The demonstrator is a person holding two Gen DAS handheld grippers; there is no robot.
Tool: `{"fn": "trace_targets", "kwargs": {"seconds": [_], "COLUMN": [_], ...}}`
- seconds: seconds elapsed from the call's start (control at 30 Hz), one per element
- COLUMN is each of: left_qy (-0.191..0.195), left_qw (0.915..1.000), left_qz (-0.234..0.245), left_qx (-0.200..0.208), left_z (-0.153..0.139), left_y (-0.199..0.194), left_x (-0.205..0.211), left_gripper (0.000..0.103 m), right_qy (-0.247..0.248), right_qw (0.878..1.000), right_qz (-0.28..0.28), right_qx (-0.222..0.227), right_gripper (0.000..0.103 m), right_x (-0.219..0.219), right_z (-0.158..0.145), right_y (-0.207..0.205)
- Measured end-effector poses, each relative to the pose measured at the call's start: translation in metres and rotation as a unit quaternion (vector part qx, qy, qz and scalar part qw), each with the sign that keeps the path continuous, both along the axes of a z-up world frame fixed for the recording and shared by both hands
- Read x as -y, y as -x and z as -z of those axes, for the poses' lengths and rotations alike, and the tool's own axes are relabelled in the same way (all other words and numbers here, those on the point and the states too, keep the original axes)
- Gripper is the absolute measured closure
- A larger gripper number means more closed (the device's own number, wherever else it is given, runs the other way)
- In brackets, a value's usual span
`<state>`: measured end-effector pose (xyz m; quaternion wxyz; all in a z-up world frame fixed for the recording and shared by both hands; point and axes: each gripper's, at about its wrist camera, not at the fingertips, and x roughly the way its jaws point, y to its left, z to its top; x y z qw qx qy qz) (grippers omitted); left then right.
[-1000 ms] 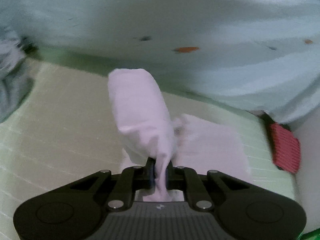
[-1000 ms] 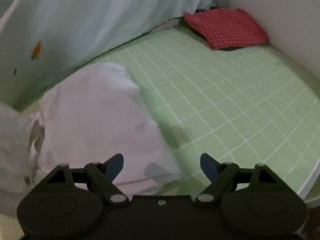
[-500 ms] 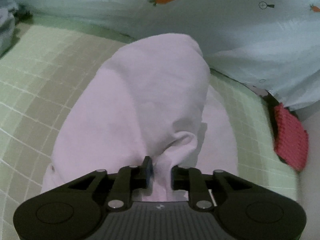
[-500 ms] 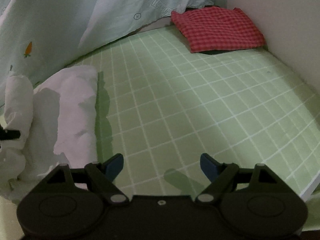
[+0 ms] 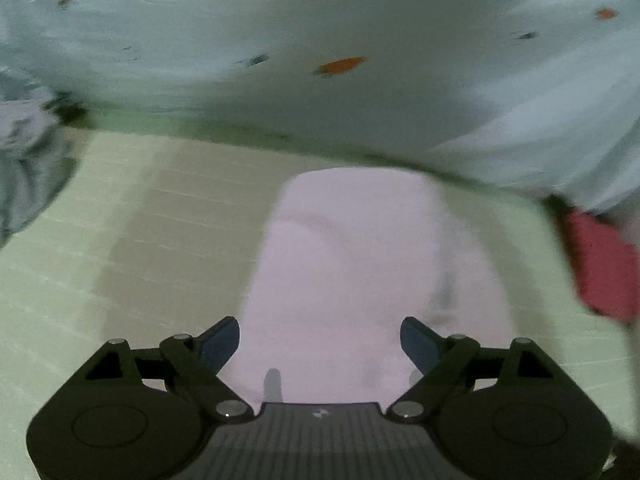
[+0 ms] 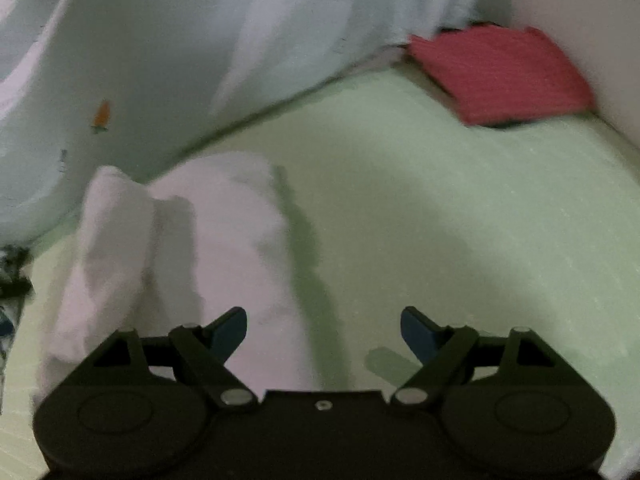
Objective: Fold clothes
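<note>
Spread widest, a pale green sheet (image 5: 132, 240) with a thin white grid, covering the bed from near edge to far edge. Draped along the far edge, a pale blue carrot-print cloth (image 5: 320, 32), hanging in soft folds and blurred in both views. Bounding the right edge, a plain white wall (image 6: 580, 12).

Lying on the sheet toward the far edge, just short of the blue cloth, a pale pink garment (image 5: 360, 264), folded into a long narrow shape. Seen from the right wrist, the same pale pink garment (image 6: 224, 248) with a raised fold running along its left side, a shadow falling on the sheet at its right.

At the far right corner against the wall, a folded red checked cloth (image 6: 496, 72), well apart from the garment. At the left edge, a crumpled grey garment (image 5: 28, 176), also well apart.

Hovering over the near end of the pink garment, the left tongs (image 5: 320, 340), blue-tipped, spread wide, gripping nothing. The fabric fills the gap between the tips; whether the tips touch it cannot be told. The right tongs (image 6: 323, 330), likewise spread wide and released, with the left tip over the garment's right border and the right tip over bare sheet.
</note>
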<state>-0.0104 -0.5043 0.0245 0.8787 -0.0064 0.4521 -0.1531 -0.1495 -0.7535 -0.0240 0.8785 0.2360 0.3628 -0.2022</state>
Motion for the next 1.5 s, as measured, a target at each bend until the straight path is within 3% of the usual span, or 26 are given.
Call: {"fn": "trace_targets", "kwargs": {"seconds": [0.1, 0.17, 0.37, 0.5, 0.57, 0.6, 0.7, 0.8, 0.93, 1.03, 1.1, 1.17, 1.23, 1.27, 1.33, 1.5], "left_qy": [-0.009, -0.012, -0.008, 0.01, 0.019, 0.023, 0.036, 0.039, 0.067, 0.07, 0.057, 0.048, 0.043, 0.041, 0.04, 0.053], "left_qw": [0.9995, 0.9989, 0.9959, 0.9946, 0.9938, 0.9933, 0.9921, 0.9927, 0.993, 0.9931, 0.9932, 0.992, 0.9912, 0.9908, 0.9901, 0.9881], "left_qz": [-0.014, -0.014, 0.0, -0.003, -0.005, -0.007, -0.014, -0.01, 0.019, 0.044, 0.061, 0.074, 0.08, 0.083, 0.088, 0.09], "left_qx": [-0.028, -0.042, -0.09, -0.103, -0.11, -0.113, -0.119, -0.114, -0.096, -0.083, -0.082, -0.091, -0.096, -0.099, -0.102, -0.113], "left_z": [0.019, 0.031, 0.064, 0.072, 0.076, 0.077, 0.08, 0.074, 0.058, 0.051, 0.053, 0.06, 0.065, 0.068, 0.072, 0.08], "left_y": [-0.018, -0.029, -0.063, -0.074, -0.079, -0.079, -0.082, -0.079, -0.073, -0.069, -0.066, -0.065, -0.065, -0.065, -0.066, -0.071], "left_x": [-0.019, -0.026, -0.029, -0.032, -0.034, -0.034, -0.033, -0.027, -0.011, 0.005, 0.018, 0.03, 0.038, 0.041, 0.047, 0.052], "left_gripper": [0.015, 0.015, 0.013, 0.007, 0.005, 0.005, 0.004, 0.005, 0.005, 0.005, 0.005, 0.005, 0.005, 0.005, 0.004, 0.001], "right_qy": [0.012, 0.014, -0.028, -0.019, -0.037, -0.048, -0.086, -0.138, -0.232, -0.245, -0.203, -0.134, -0.139, -0.148, -0.164, -0.169], "right_qw": [0.999, 0.998, 0.988, 0.984, 0.981, 0.979, 0.97, 0.959, 0.939, 0.941, 0.959, 0.983, 0.986, 0.987, 0.986, 0.986], "right_qz": [-0.021, -0.037, -0.139, -0.176, -0.192, -0.201, -0.227, -0.242, -0.225, -0.191, -0.16, -0.117, -0.079, -0.061, -0.024, -0.008], "right_qx": [0.029, 0.041, 0.053, 0.008, 0.001, -0.002, 0.017, 0.054, 0.116, 0.137, 0.114, 0.051, 0.037, 0.034, 0.027, 0.01], "right_gripper": [0.009, 0.008, 0.005, 0.007, 0.024, 0.047, 0.079, 0.089, 0.091, 0.092, 0.086, 0.061, 0.034, 0.028, 0.02, 0.008], "right_x": [-0.018, -0.029, -0.068, -0.089, -0.087, -0.085, -0.076, -0.062, -0.02, 0.014, 0.035, 0.048, 0.059, 0.064, 0.074, 0.065], "right_z": [-0.01, -0.013, -0.007, 0.011, 0.014, 0.015, 0.013, 0.004, -0.009, -0.011, -0.007, 0.005, 0.016, 0.022, 0.032, 0.048], "right_y": [-0.028, -0.049, -0.113, -0.149, -0.157, -0.16, -0.161, -0.153, -0.136, -0.117, -0.108, -0.104, -0.097, -0.093, -0.084, -0.088]}}
